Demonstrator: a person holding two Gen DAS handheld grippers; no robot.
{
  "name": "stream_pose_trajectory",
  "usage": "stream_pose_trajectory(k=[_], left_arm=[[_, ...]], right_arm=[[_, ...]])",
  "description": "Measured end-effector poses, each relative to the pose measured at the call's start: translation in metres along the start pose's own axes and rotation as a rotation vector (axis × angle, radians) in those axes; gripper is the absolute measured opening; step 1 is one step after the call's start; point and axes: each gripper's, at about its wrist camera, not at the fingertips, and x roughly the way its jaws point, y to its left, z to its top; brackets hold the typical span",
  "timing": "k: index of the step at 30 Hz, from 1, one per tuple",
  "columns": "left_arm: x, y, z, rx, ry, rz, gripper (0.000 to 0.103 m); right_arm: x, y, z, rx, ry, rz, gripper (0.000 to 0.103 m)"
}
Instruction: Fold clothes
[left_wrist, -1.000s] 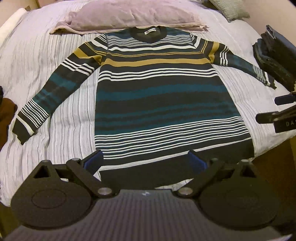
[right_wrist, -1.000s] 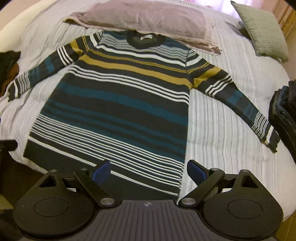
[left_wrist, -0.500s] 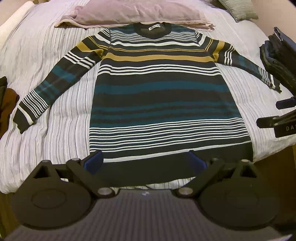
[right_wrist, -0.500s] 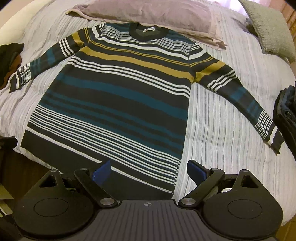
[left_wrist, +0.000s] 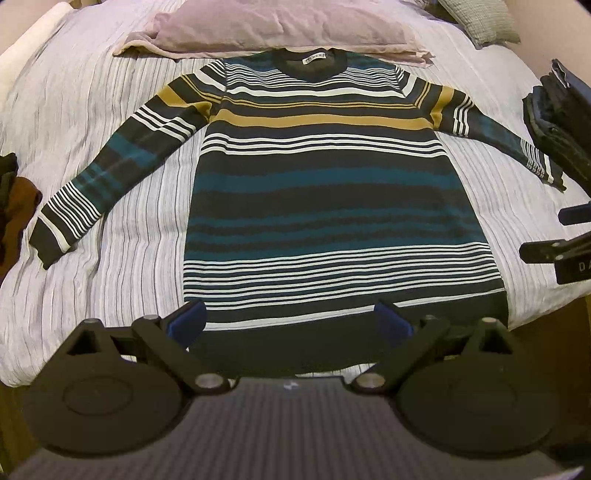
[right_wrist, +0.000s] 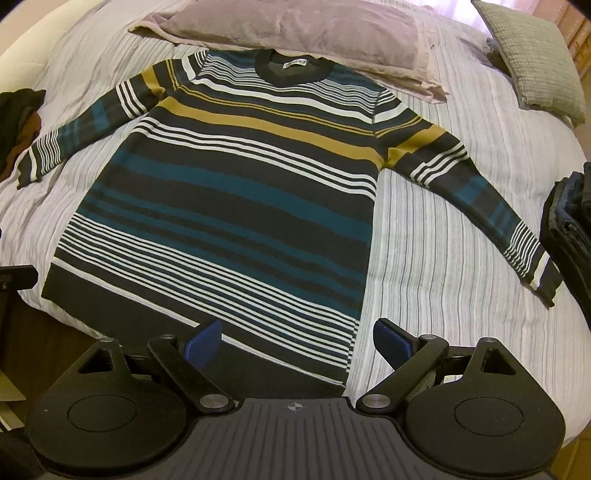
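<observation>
A long-sleeved striped sweater (left_wrist: 325, 206) in black, teal, white and mustard lies flat and face up on the bed, collar far, hem near, both sleeves spread out; it also shows in the right wrist view (right_wrist: 236, 199). My left gripper (left_wrist: 290, 325) is open and empty, hovering over the hem's left half. My right gripper (right_wrist: 297, 338) is open and empty above the hem's right corner. Part of the right gripper (left_wrist: 561, 251) shows at the right edge of the left wrist view.
The bed has a white striped cover (left_wrist: 122, 258). A mauve pillow (left_wrist: 273, 26) lies behind the collar and a grey cushion (right_wrist: 535, 55) at the far right. Dark folded clothes (right_wrist: 569, 229) sit by the right cuff. A dark and brown heap (left_wrist: 11, 206) lies at the left.
Both grippers have moved a little forward and up over the hem, so the sweater sits lower and fuller in both views. Both stay open. The sweater has not moved.
</observation>
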Motion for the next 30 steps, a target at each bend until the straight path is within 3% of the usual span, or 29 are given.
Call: stream_pose_trajectory(k=[9, 16, 21, 28, 29, 30], left_arm=[[0.003, 0.009, 0.003, 0.001, -0.007, 0.003, 0.095], [0.006, 0.074, 0.008, 0.006, -0.029, 0.041, 0.095], [0.011, 0.163, 0.002, 0.063, -0.026, 0.132, 0.095], [0.032, 0.308, -0.009, 0.141, -0.008, 0.169, 0.095], [0.036, 0.325, -0.010, 0.159, -0.010, 0.176, 0.095], [0.041, 0.340, -0.011, 0.181, -0.008, 0.188, 0.095]], right_arm=[[0.005, 0.007, 0.002, -0.002, -0.004, 0.016, 0.092], [0.000, 0.050, 0.028, -0.080, -0.127, 0.080, 0.092], [0.012, 0.131, 0.061, -0.203, -0.203, 0.103, 0.092], [0.056, 0.318, 0.112, -0.490, -0.303, 0.160, 0.091], [0.067, 0.347, 0.118, -0.515, -0.297, 0.171, 0.087], [0.078, 0.372, 0.123, -0.537, -0.293, 0.194, 0.059]])
